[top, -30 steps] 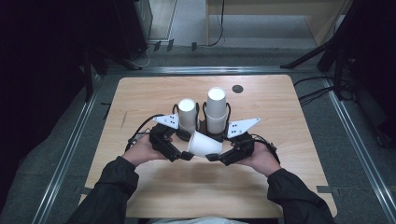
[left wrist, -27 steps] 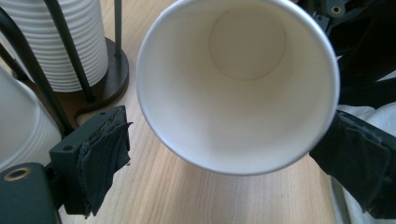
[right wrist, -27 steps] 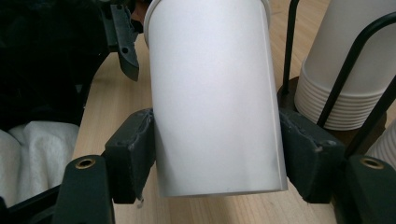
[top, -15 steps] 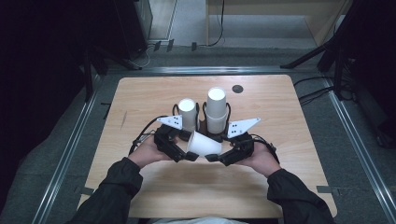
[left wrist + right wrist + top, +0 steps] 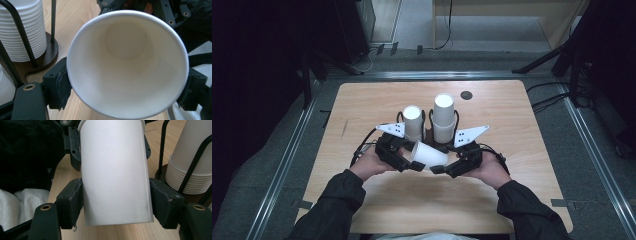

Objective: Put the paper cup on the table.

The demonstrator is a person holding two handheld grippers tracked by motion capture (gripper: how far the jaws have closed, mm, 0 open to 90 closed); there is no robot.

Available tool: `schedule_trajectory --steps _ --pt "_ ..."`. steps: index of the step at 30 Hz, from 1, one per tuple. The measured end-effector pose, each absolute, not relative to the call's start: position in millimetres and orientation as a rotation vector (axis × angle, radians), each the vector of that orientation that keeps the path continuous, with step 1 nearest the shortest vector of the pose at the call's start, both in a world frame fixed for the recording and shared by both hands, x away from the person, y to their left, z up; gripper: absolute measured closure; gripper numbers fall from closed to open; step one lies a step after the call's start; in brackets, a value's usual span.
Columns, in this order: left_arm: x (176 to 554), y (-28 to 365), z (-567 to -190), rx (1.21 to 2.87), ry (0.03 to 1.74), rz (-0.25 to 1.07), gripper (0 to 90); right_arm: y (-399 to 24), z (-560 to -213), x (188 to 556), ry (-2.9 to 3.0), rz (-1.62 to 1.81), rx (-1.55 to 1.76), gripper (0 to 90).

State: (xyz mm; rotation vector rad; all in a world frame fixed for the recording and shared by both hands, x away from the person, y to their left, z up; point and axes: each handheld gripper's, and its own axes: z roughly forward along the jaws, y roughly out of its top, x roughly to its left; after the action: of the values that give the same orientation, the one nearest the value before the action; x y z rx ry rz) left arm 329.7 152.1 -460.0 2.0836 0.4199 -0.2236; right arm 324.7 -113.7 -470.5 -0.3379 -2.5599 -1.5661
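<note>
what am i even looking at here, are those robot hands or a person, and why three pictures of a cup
It is a person, not a robot: each hand holds a black two-jaw gripper. The high view looks down on the wooden table; the left gripper and right gripper meet at one white paper cup, lying on its side between them. The other two pictures come from cameras riding on the grippers. The left gripper view looks into the cup's open mouth, its jaws just closing at the rim. The right gripper view shows the cup's outer wall, clamped near the base. Behind stand two stacks of cups in a black wire holder.
</note>
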Motion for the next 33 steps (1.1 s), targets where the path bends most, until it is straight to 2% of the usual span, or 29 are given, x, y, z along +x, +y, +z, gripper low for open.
schedule_trajectory --steps 18,27,33 --pt "330 151 -457 2.125 0.408 -0.220 21.0 -111 -470 325 -2.583 -1.515 -0.348 31.7" --pt "328 154 -451 2.177 0.449 -0.159 20.9 -110 -473 324 -2.625 -1.464 -0.390 23.3" --pt "328 162 -445 2.172 0.473 -0.120 20.8 -112 -474 325 -2.660 -1.449 -0.433 22.3"
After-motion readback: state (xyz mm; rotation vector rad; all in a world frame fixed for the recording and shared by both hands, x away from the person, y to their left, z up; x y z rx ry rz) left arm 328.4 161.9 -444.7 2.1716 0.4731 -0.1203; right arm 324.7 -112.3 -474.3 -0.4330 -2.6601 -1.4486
